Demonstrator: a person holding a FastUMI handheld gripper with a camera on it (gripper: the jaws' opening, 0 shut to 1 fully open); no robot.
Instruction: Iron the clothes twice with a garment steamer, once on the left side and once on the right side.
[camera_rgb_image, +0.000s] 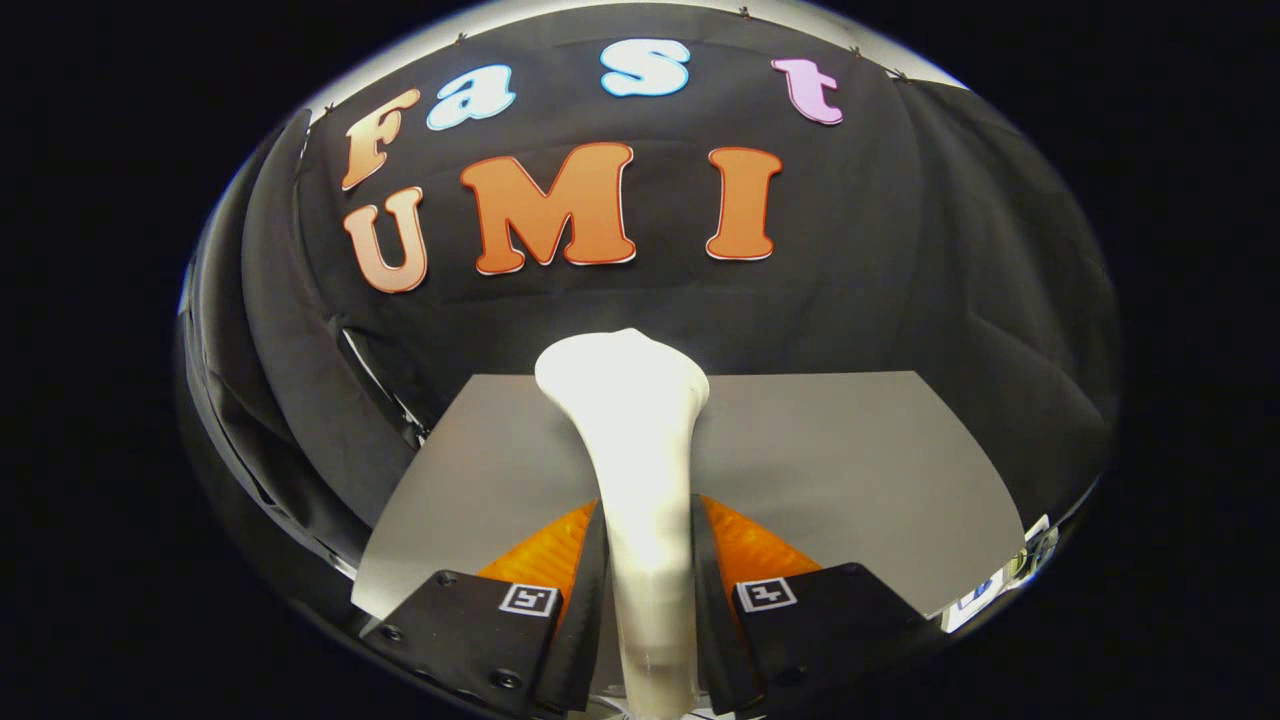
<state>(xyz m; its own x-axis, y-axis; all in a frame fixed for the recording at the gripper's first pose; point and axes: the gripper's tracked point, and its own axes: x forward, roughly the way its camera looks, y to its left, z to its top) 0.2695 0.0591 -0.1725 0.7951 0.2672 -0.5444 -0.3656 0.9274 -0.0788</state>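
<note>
A white garment steamer (628, 400) runs forward between my fingers, its narrow handle pinched from both sides. Its wide head reaches out beyond the fingertips, over the far part of a flat grey surface (850, 450). My gripper (648, 512) is shut on the steamer's handle, with one finger (585, 585) pressing on its left side and the other on its right. The steamer's face is turned away from me and hidden. I cannot tell whether the grey surface is a garment or a bare board, and no folds or seams show on it.
The booth's black cloth wall (900, 300) hangs just behind the grey surface's far edge. A thin metal frame bar (380, 390) slants beside the surface's left far corner. Small white and blue items (1000, 580) lie off its right near corner.
</note>
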